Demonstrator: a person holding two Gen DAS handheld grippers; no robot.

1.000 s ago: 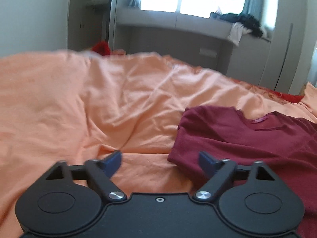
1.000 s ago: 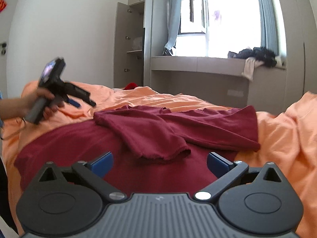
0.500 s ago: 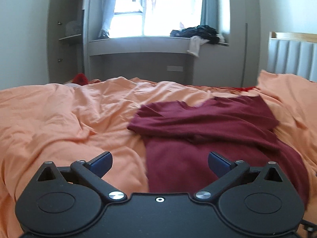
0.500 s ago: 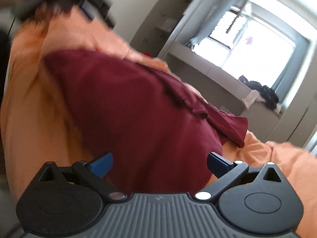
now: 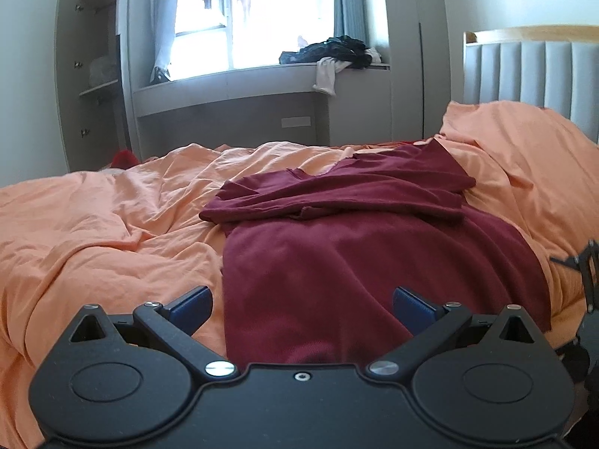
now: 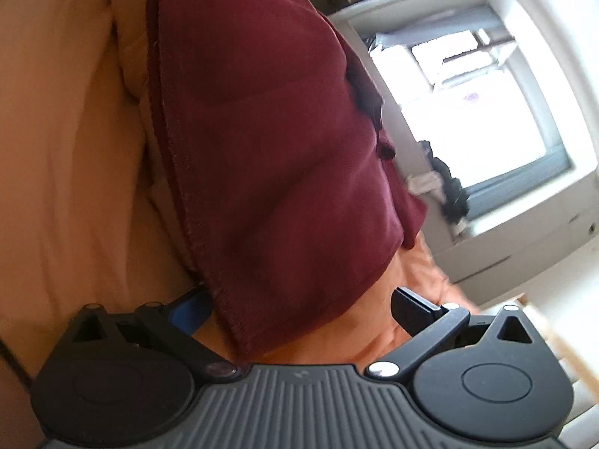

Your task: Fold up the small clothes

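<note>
A maroon shirt [image 5: 355, 239] lies on the orange bed cover [image 5: 105, 224], its sleeves folded across the upper part. My left gripper [image 5: 301, 308] is open at the shirt's near hem, its jaws wide on either side of the left hem corner. In the rolled right wrist view the shirt [image 6: 262, 131] fills the middle, and its stitched hem corner hangs between the wide-open jaws of my right gripper [image 6: 299, 310]. The right gripper also shows at the right edge of the left wrist view [image 5: 584, 273].
A grey window bench [image 5: 232, 97] with a pile of dark clothes [image 5: 333, 52] stands beyond the bed. An open wardrobe [image 5: 90, 86] is at the left, a padded headboard [image 5: 531, 71] at the right. A red item [image 5: 123, 158] lies past the bed's far edge.
My left gripper swung right and back to face the shirt's near hem. My right gripper dropped low, rolled sideways and closed in on the shirt's hem corner.
</note>
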